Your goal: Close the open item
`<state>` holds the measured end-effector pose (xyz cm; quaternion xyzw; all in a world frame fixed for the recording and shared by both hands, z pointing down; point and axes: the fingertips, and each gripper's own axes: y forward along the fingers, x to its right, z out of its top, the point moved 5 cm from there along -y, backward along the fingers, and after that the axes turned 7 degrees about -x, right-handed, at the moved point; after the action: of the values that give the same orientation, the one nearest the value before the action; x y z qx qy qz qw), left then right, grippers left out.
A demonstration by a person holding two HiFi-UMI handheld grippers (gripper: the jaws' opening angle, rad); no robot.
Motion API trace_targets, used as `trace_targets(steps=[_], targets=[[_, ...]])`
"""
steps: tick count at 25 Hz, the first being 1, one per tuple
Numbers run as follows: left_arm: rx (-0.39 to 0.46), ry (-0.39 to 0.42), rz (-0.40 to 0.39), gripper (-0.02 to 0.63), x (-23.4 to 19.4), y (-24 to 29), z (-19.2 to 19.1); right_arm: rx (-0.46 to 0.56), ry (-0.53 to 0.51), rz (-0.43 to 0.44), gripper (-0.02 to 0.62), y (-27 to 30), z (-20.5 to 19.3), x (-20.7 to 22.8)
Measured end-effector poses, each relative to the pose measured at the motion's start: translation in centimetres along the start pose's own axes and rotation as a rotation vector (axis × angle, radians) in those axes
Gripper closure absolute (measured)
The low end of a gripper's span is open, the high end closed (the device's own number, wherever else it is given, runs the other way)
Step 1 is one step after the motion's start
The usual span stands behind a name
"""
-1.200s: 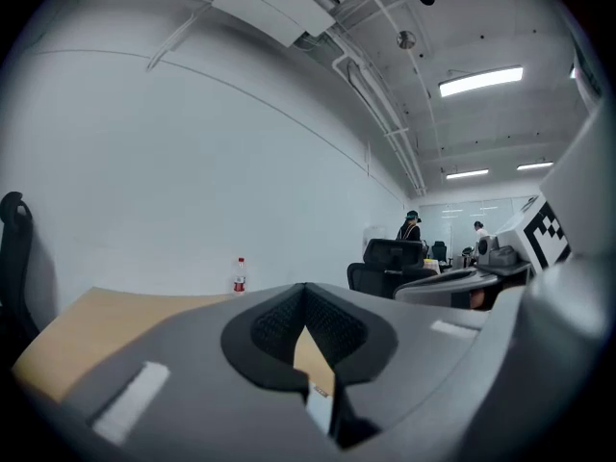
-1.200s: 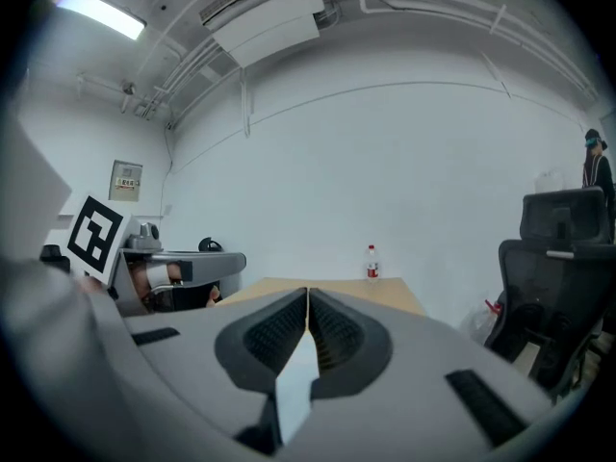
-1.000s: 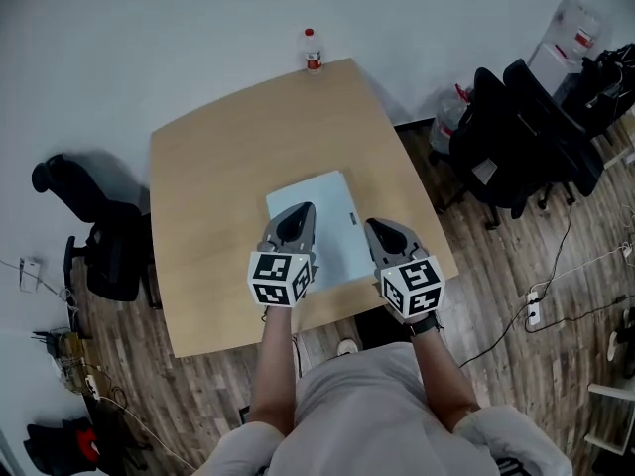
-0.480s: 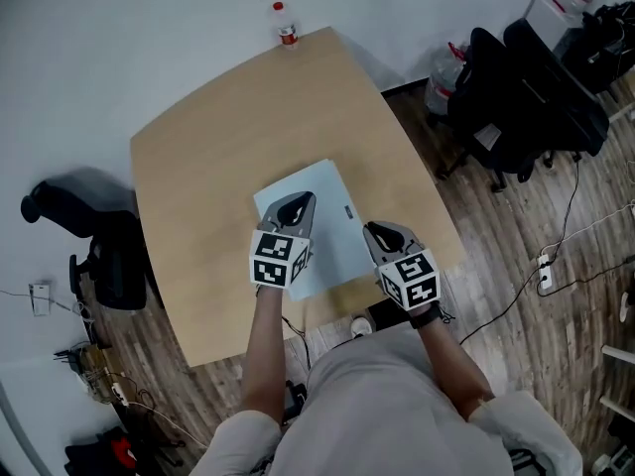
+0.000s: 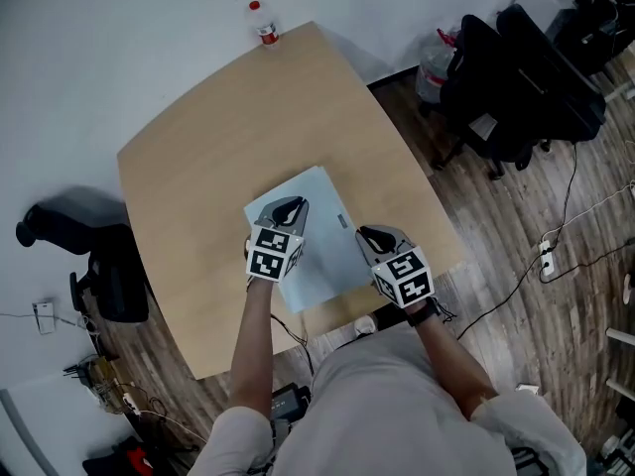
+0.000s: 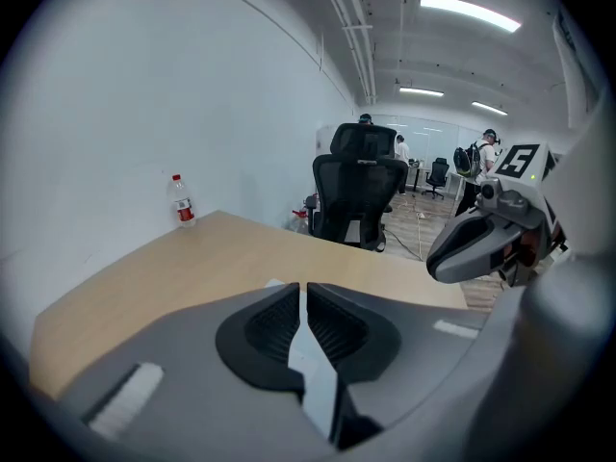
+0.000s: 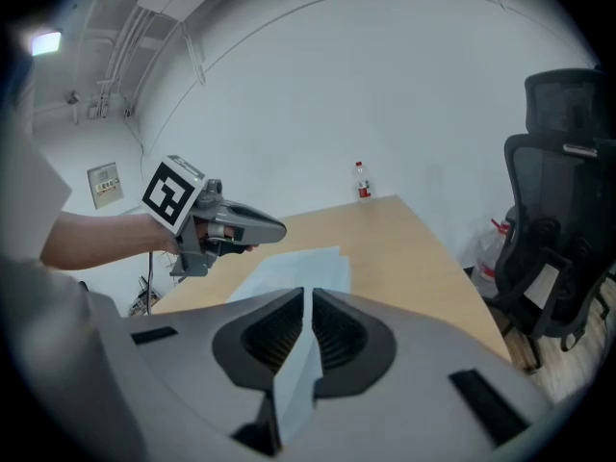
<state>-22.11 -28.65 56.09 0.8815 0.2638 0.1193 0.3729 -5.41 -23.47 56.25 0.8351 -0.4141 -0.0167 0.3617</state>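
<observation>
A pale blue-grey flat rectangular item [image 5: 322, 241] lies flat on the wooden table [image 5: 218, 137], near its front edge. It has a small dark mark at its right side, and no raised lid or flap shows. My left gripper [image 5: 288, 206] hovers over the item's left part, jaws shut with nothing between them. My right gripper [image 5: 365, 234] is at the item's right edge, also shut and empty. In the left gripper view, a strip of the item [image 6: 276, 284] shows past the left gripper [image 6: 301, 292]. In the right gripper view, the item [image 7: 294, 268] lies ahead of the right gripper [image 7: 308, 296].
A water bottle with a red label [image 5: 260, 23] stands at the table's far corner. Black office chairs [image 5: 516, 77] crowd the floor to the right, another chair [image 5: 89, 256] is at the left. Cables [image 5: 556, 256] run over the wood floor.
The head view has swung, so the table sits more to the left and tilted. Both grippers keep their places over the item, jaws unchanged.
</observation>
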Motion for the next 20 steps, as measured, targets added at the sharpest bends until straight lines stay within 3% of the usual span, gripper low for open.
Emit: trace_targets(steps=[8,20], targets=[[-0.087,0.03,-0.054,0.561,-0.8,3.6,-0.9,-0.088,-0.057,0.061,0.581,2.7,-1.3,-1.1],[-0.153,0.004,-0.114,0.577,-0.5,7.0,-1.8,-0.142,-0.096,0.126,0.581,5.2,-2.2,-1.9]])
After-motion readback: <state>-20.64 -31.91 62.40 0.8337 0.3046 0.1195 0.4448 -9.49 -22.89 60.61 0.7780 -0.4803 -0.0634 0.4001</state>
